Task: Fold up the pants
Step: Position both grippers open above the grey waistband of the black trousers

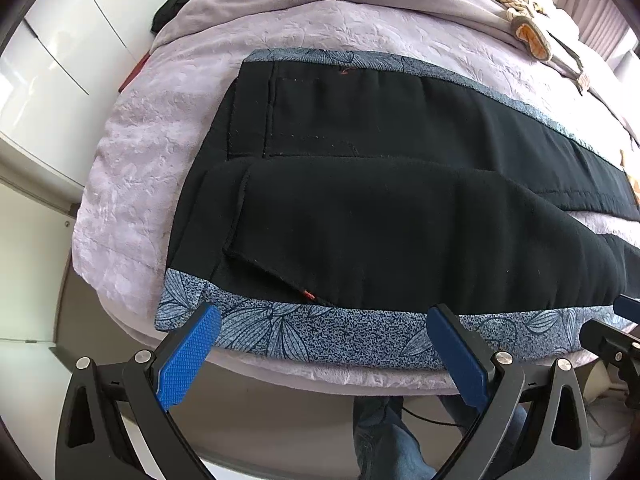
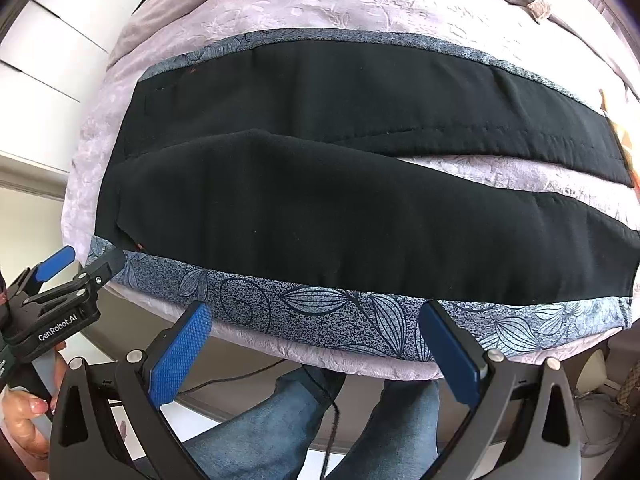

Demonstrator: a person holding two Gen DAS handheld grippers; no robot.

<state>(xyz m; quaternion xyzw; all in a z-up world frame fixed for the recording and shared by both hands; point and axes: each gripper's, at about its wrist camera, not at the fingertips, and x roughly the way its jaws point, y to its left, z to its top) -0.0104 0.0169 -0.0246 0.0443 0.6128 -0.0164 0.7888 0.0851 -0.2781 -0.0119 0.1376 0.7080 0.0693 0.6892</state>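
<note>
- Black fleece pants with blue leaf-print side stripes [image 1: 400, 232] are lying spread flat on the lilac bed [image 1: 132, 152], ready for folding.
- Left gripper [image 1: 324, 316] and right gripper [image 2: 316, 312] are hovering with jaws spread wide, empty, the near stripe just ahead of both.

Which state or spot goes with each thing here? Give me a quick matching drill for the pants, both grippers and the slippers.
Things:
1. pants
2. left gripper
3. right gripper
4. slippers

States or places:
A. far side of the bed, on the lilac blanket
B. black with floral side bands, spread flat, legs apart
C. jaws open at the near band, by the waist end
D. jaws open at the near band, further along the leg

Pairs: 1-B, 2-C, 3-D, 4-A
</note>
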